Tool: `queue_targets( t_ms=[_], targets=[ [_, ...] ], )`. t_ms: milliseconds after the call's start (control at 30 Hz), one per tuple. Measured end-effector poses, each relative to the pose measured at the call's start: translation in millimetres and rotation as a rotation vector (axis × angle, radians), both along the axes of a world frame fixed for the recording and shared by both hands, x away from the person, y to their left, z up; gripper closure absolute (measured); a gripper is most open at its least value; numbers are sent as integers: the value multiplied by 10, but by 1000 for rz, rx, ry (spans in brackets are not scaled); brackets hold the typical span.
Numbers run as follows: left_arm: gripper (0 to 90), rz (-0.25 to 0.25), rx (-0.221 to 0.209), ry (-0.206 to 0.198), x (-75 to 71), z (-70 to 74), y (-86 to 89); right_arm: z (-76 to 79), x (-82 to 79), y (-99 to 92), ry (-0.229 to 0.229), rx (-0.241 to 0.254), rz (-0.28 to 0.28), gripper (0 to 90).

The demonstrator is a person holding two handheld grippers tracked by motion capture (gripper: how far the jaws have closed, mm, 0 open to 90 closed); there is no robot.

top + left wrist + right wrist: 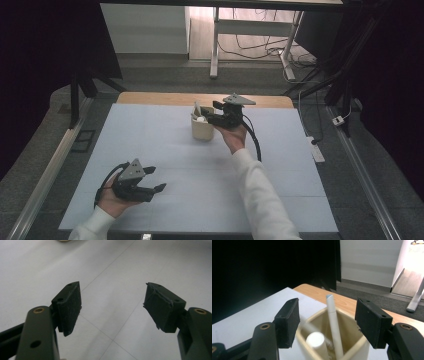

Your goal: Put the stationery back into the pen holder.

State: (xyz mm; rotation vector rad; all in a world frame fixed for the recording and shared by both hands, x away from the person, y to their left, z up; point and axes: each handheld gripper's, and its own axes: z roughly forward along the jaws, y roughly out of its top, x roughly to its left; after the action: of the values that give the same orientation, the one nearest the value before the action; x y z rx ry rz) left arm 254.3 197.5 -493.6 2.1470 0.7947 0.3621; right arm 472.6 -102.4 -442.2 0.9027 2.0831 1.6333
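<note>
Right gripper view: right tool point(327, 322) open above cup point(359, 350), straw point(334, 330) inside.

A glossy cream ceramic-looking cup point(352, 345) holds a smooth white pen point(334, 327); matt pale sheet point(165, 145) over wood.

Left gripper point(159, 179) low at near left, jaws wide apart with nothing between them; right gripper point(210, 111) on outstretched arm, jaws apart, gripping nothing.
</note>
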Motion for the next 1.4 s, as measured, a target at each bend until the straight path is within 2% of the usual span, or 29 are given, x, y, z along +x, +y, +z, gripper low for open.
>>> queue_targets(
  t_ms=[167, 333, 500, 700, 800, 900, 1167, 1200, 1400],
  targets=[
    [300, 8, -1, 2, -7, -16, 5, 62, -231, -172, -2, -34, 64, 388],
    [300, 18, -4, 6, -11, -34, 23, 37, -490, -454, 17, -68, 79, 393],
    [293, 27, -8, 9, -34, -51, 43, -58, -806, -821, 49, -110, 92, 392],
    [291, 50, -26, 2, -71, -49, 67, -215, -1244, -1267, 64, -164, 95, 393],
    [291, 57, -34, -2, -87, -52, 76, -307, -1425, -1453, 76, -182, 88, 392],
    [290, 60, -34, -2, -96, -64, 83, -377, -1566, -1598, 73, -229, 79, 392],
    [290, 77, -50, -3, -83, -77, 126, -440, -1649, -1870, 82, -227, 56, 390],
    [290, 78, -49, -4, -81, -78, 130, -450, -1648, -1888, 84, -218, 54, 390],
    [288, 80, -49, -7, -85, -76, 136, -470, -1665, -1925, 80, -232, 61, 386]
  ],
)
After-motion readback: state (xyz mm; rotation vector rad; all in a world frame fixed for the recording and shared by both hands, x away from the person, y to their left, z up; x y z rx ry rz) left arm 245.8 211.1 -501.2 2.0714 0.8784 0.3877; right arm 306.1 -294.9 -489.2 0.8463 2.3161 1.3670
